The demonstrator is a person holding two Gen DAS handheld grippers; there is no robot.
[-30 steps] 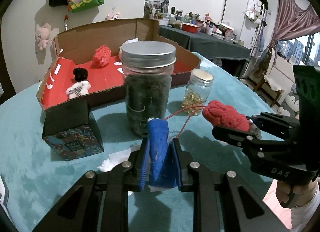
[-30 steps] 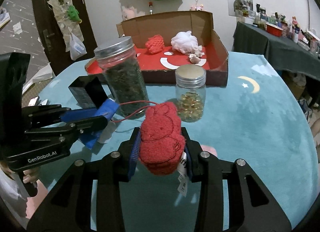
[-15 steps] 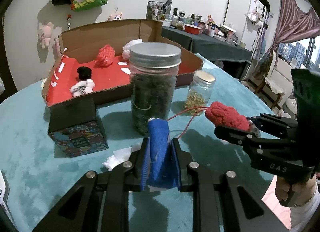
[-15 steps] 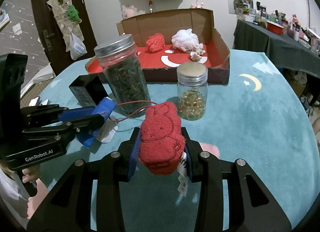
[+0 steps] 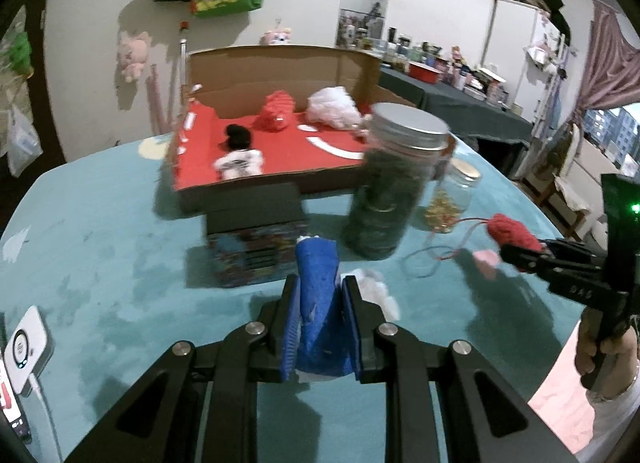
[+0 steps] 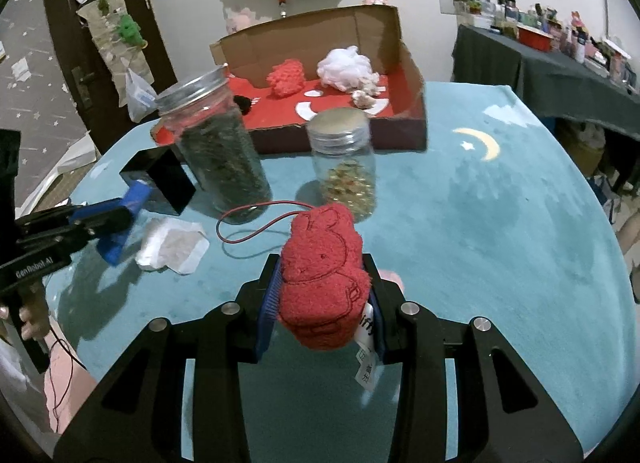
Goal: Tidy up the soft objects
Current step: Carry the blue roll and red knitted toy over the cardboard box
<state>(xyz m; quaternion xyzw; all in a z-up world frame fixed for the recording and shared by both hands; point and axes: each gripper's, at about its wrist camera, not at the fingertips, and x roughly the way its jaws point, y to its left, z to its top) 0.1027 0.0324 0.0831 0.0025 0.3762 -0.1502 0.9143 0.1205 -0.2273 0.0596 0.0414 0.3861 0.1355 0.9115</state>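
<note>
Transport step in hand. Left gripper (image 5: 321, 313) has its fingers clenched on a blue soft piece (image 5: 318, 295); right gripper (image 6: 320, 295) grips a red plush toy (image 6: 322, 277). Both are held above the surface (image 6: 500, 223). Next move, judged: carry them past the jars to the cardboard box (image 6: 340, 31).

Indoor room light, moderate, a bit dim and cool. Left wrist view: motion blur all over, the tall jar (image 5: 394, 179) and patterned box (image 5: 256, 249) smeared; daylight from the window (image 5: 616, 135) at right edge. Right wrist view sharper, red plush (image 6: 320, 279) texture crisp. Soft dark shadows fall on the teal desk (image 6: 500, 231) under both tools. Mild glare on the jar lid (image 6: 192, 89). Heavy fisheye bending, black vignette at corners in both.
</note>
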